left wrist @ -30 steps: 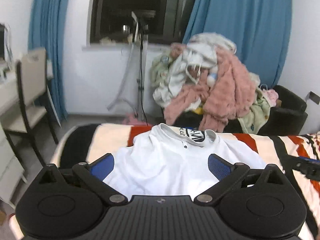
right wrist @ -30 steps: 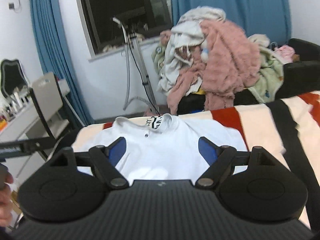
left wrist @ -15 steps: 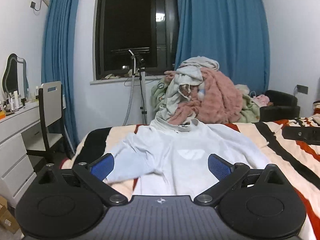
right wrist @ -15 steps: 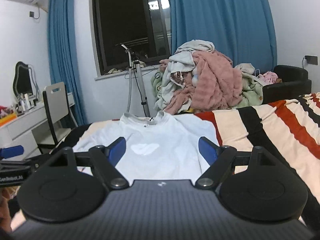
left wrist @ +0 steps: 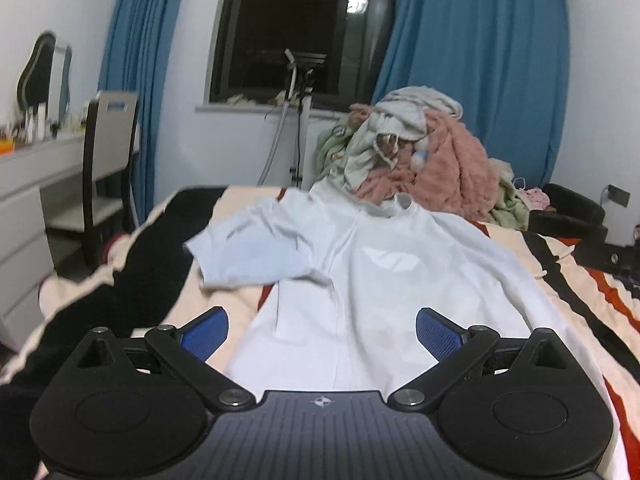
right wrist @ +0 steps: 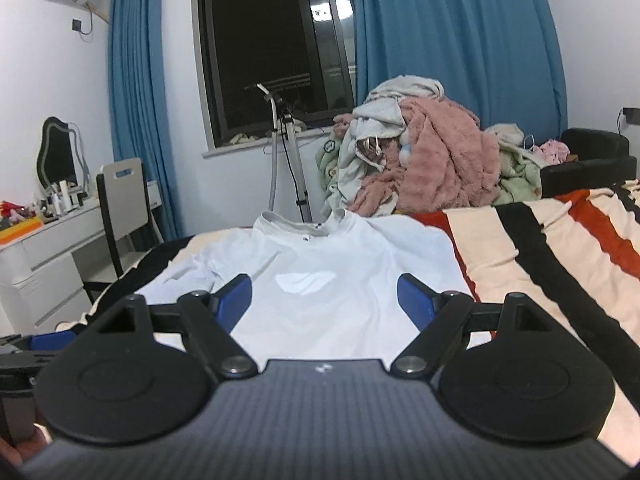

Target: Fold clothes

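A white T-shirt (left wrist: 380, 280) lies spread on the striped bed, collar toward the far end, and it also shows in the right wrist view (right wrist: 320, 280). Its left sleeve (left wrist: 248, 252) lies spread out to the left. My left gripper (left wrist: 322, 330) is open and empty, low over the shirt's near hem. My right gripper (right wrist: 324, 300) is open and empty, over the shirt's lower middle. The left gripper's blue finger (right wrist: 48, 340) shows at the left edge of the right wrist view.
The striped blanket (right wrist: 560, 256) covers the bed. A heap of clothes (right wrist: 432, 164) sits on a dark armchair (right wrist: 592, 160) beyond the bed. A garment steamer stand (right wrist: 288, 160) is by the window. A chair (right wrist: 120, 208) and white desk (right wrist: 44, 248) stand at the left.
Both grippers have dropped low toward the near end of the bed, so the views look along the shirt instead of down on it. The left sleeve is now spread out. Both stay open.
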`<control>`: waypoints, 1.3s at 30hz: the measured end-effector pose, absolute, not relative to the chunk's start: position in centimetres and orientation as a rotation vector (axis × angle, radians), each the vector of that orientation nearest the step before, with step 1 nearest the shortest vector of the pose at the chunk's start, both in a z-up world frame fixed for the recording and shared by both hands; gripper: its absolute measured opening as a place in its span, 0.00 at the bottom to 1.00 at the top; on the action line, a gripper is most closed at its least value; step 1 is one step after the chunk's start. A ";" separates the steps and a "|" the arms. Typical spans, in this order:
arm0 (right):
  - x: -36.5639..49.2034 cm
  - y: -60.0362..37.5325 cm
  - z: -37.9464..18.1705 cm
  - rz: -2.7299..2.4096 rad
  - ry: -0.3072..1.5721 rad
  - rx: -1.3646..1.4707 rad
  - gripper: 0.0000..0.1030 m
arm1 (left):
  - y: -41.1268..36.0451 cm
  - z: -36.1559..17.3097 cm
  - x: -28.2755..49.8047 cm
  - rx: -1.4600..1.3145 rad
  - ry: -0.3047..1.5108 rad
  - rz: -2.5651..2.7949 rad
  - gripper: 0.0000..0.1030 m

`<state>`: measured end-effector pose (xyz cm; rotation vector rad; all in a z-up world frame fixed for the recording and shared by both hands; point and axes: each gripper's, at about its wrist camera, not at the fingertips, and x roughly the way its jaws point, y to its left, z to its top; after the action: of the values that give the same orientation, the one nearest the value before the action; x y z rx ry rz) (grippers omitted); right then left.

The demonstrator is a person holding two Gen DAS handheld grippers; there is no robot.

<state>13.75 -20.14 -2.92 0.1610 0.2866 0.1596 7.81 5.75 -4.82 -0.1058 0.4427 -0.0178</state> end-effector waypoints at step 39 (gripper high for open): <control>23.2 -24.4 -9.7 0.065 0.475 0.432 0.79 | 17.5 -9.8 33.5 -0.487 0.552 0.234 0.38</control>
<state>23.20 -24.36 -9.70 0.4316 0.4752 0.0649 33.48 17.54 -9.83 -0.4865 0.5515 0.2337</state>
